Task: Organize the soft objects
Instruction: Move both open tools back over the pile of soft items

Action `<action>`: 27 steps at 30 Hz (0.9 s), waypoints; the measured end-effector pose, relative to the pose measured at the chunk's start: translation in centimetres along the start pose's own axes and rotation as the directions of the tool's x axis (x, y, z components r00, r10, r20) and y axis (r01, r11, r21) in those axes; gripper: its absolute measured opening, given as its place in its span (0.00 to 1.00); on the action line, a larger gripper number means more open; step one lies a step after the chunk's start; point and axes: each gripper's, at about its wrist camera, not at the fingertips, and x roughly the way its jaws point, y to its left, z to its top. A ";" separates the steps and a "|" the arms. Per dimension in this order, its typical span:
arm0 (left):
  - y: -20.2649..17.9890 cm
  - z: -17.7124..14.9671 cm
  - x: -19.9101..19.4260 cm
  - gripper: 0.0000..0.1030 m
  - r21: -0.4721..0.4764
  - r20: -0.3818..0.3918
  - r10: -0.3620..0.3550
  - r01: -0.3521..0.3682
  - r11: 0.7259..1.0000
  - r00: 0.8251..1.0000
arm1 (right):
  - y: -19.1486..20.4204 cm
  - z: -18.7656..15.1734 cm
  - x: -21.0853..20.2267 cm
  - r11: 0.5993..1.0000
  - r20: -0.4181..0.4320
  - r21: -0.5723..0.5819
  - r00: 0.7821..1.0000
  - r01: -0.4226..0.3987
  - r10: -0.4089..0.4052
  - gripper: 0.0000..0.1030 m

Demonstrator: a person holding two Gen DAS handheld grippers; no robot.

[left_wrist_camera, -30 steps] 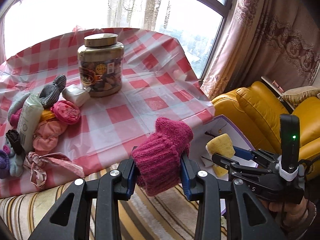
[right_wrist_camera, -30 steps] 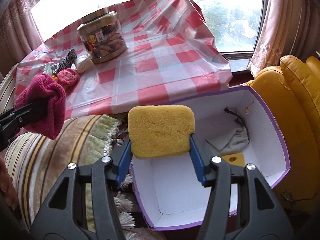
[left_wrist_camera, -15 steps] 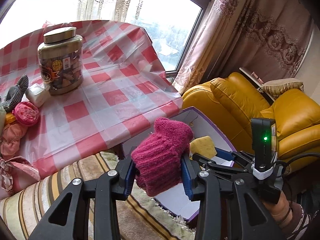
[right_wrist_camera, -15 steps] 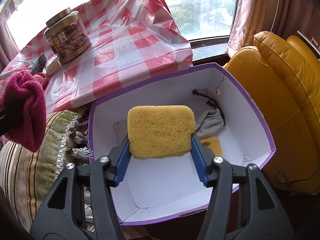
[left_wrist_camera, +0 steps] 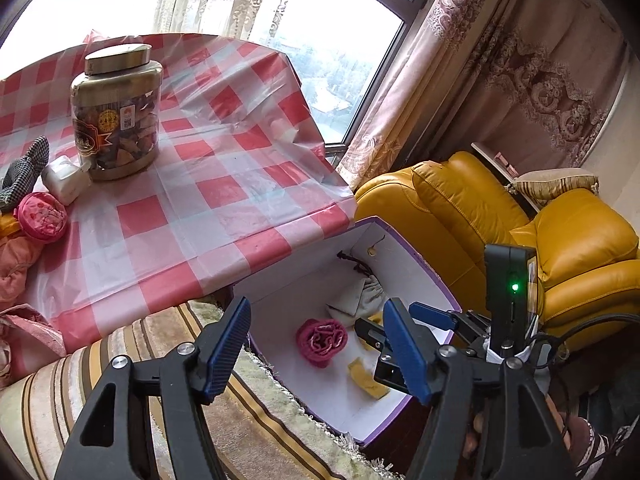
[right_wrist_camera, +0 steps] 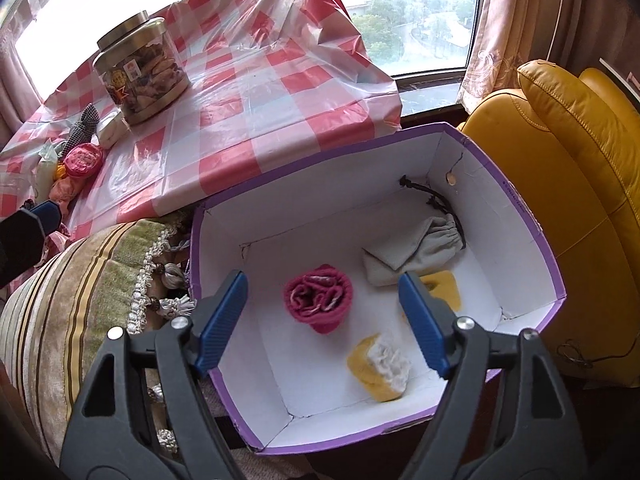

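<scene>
A white box with a purple rim (right_wrist_camera: pixel 320 200) stands on the floor between the table and the armchair. In it lie a rolled dark-pink knit piece (right_wrist_camera: pixel 320 304), a yellow sponge (right_wrist_camera: pixel 380 366), a second yellow sponge (right_wrist_camera: pixel 442 288) and a grey drawstring pouch (right_wrist_camera: pixel 416 248). My right gripper (right_wrist_camera: pixel 322 278) hangs over the box, its jaws opening with nothing between them. My left gripper (left_wrist_camera: pixel 317 304) is above the box's near left side, jaws also opening and empty. From there the knit piece (left_wrist_camera: pixel 321 342), the sponge (left_wrist_camera: pixel 368 380) and the pouch (left_wrist_camera: pixel 356 300) lie below.
A table under a red-and-white checked cloth (left_wrist_camera: pixel 208 184) carries a large jar (left_wrist_camera: pixel 116 116), a white packet (left_wrist_camera: pixel 64 180), a pink round pouch (left_wrist_camera: pixel 42 218) and more soft things at its left edge. A striped cushion (left_wrist_camera: pixel 48 380) lies near me. A yellow armchair (left_wrist_camera: pixel 480 208) stands right of the box.
Both grippers have opened. The pink knit piece has left the left gripper and the yellow sponge the right one; both now lie in the box. The left view has swung towards the box.
</scene>
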 end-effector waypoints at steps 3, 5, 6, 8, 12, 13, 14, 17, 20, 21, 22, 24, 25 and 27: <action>0.3 -0.1 -0.3 0.67 -0.005 0.008 0.003 -0.003 1.000 1.000 | 0.8 0.1 -0.3 1.000 0.002 -0.013 1.000 -0.015 0.015 0.78; 0.6 -0.1 -0.6 0.67 -0.010 0.015 0.005 -0.005 1.000 1.000 | 1.3 0.1 -0.6 0.999 0.004 -0.026 1.000 -0.022 0.022 0.78; 0.8 -0.1 -0.7 0.67 -0.014 0.019 0.008 -0.007 1.000 1.000 | 1.6 0.1 -0.7 0.999 0.004 -0.032 1.000 -0.025 0.026 0.78; 1.1 -0.1 -1.1 0.67 -0.023 0.029 0.014 -0.014 1.000 0.999 | 2.3 0.1 -0.9 0.998 0.003 -0.044 0.999 -0.034 0.034 0.78; 2.3 -0.3 -2.0 0.67 -0.051 0.048 0.039 -0.036 0.998 0.998 | 3.7 0.1 -1.2 0.996 0.004 -0.073 0.999 -0.050 0.051 0.78; 2.7 -0.3 -2.2 0.67 -0.058 0.053 0.047 -0.044 0.997 0.997 | 4.0 0.2 -1.3 0.995 0.004 -0.080 0.999 -0.054 0.055 0.78; 3.0 -0.4 -2.5 0.67 -0.064 0.059 0.054 -0.051 0.997 0.997 | 4.4 0.2 -1.4 0.995 0.004 -0.086 0.998 -0.059 0.060 0.78; 4.2 -0.6 -3.5 0.67 -0.090 0.077 0.074 -0.067 0.994 0.994 | 5.7 0.2 -1.7 0.992 0.005 -0.106 0.997 -0.072 0.073 0.78; 5.5 -0.8 -4.4 0.67 -0.117 0.092 0.092 -0.081 0.990 0.992 | 7.0 0.1 -2.0 0.988 0.003 -0.135 0.997 -0.079 0.080 0.78; 5.9 -0.9 -4.6 0.67 -0.127 0.097 0.098 -0.085 0.988 0.990 | 7.5 0.0 -2.1 0.986 0.002 -0.149 0.997 -0.077 0.078 0.78; 6.4 -1.0 -4.9 0.67 -0.139 0.101 0.103 -0.089 0.986 0.989 | 7.9 0.0 -2.2 0.984 0.002 -0.164 0.997 -0.075 0.076 0.78; 7.3 -1.2 -5.5 0.67 -0.158 0.109 0.113 -0.095 0.983 0.988 | 8.7 0.1 -2.4 0.980 0.003 -0.187 0.997 -0.072 0.074 0.78; 7.7 -1.3 -5.9 0.67 -0.168 0.113 0.122 -0.102 0.981 0.986 | 9.0 0.1 -2.5 0.978 0.006 -0.197 0.998 -0.067 0.069 0.78; 8.6 -1.5 -6.4 0.67 -0.188 0.121 0.131 -0.107 0.976 0.984 | 9.5 0.3 -2.8 0.977 0.008 -0.205 0.998 -0.064 0.067 0.78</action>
